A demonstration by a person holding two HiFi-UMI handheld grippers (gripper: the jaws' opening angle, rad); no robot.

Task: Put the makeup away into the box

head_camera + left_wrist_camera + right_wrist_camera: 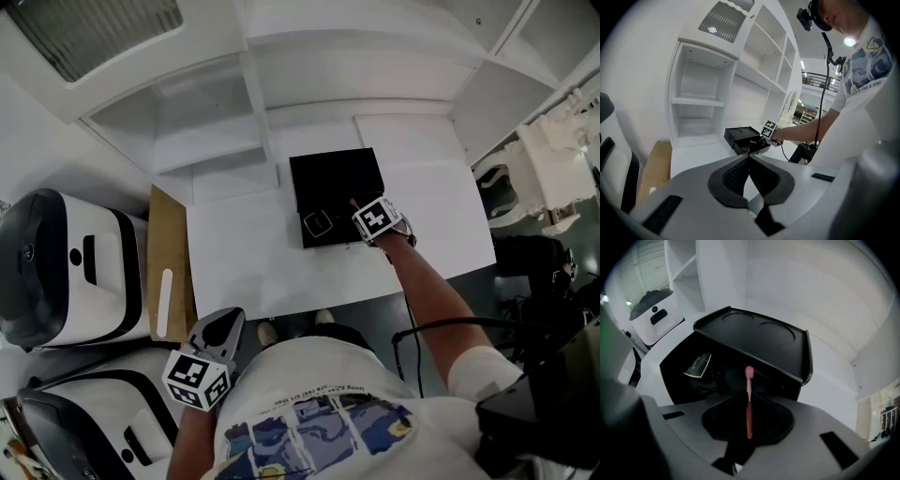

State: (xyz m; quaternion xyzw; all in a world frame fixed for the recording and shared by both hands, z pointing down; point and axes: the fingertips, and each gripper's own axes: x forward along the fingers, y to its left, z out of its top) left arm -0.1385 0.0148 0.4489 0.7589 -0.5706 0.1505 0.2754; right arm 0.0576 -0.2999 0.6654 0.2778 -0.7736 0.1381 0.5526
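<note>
A white worktop [244, 267] carries the open black box [336, 176]. Near the person's body, the left tongs [749, 157] are closed on nothing. The right tongs [749, 401] pinch a thin pink brush [749, 379] over the box's inside.

A black box [337, 183] stands on the far right of the white table, lid raised. A square compact [697, 365] lies inside at left. A slim pink-tipped makeup stick [749, 376] is clamped in the right gripper [749, 399] over the opening.
</note>
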